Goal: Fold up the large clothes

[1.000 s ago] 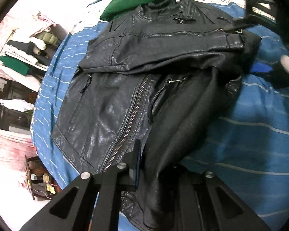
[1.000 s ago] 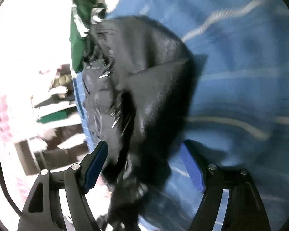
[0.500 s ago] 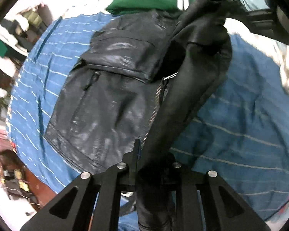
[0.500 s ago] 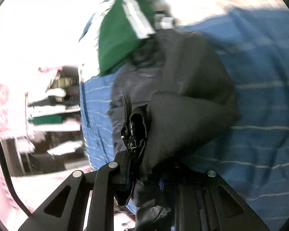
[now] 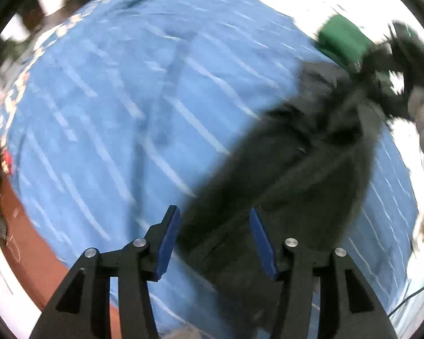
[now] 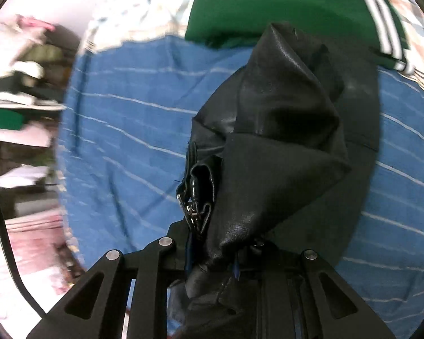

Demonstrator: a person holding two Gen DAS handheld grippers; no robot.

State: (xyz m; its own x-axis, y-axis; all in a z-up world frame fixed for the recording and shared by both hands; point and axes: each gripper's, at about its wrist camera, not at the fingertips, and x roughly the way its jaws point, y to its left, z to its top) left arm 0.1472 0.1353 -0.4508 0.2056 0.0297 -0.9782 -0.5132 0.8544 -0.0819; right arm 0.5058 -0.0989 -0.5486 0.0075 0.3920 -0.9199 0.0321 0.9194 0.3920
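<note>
Left wrist view was heavily motion-blurred. The left gripper (image 5: 214,240) was seen with its blue pads spread wide, nothing clamped — the black jacket (image 5: 296,175) ran as a dark band from between the fingers up to the upper right, lifted over the blue striped bedspread (image 5: 113,107). A green garment (image 5: 342,41) was visible beyond the jacket's far end, and the right gripper (image 5: 410,56) was smeared at that far end, detail not resolvable. A reddish-brown strip (image 5: 36,251) was noted along the lower left of the bedspread.

In the right wrist view, the right gripper (image 6: 212,262) was closed tight on a bunched fold of the jacket (image 6: 282,141), a zipper pull (image 6: 193,210) dangling just left of the grip. The jacket was draped upward from the jaws over the bedspread (image 6: 121,141), its top edge overlapping the green garment (image 6: 268,2) with white stripes. Cluttered shelves (image 6: 17,84) were blurred at far left.
</note>
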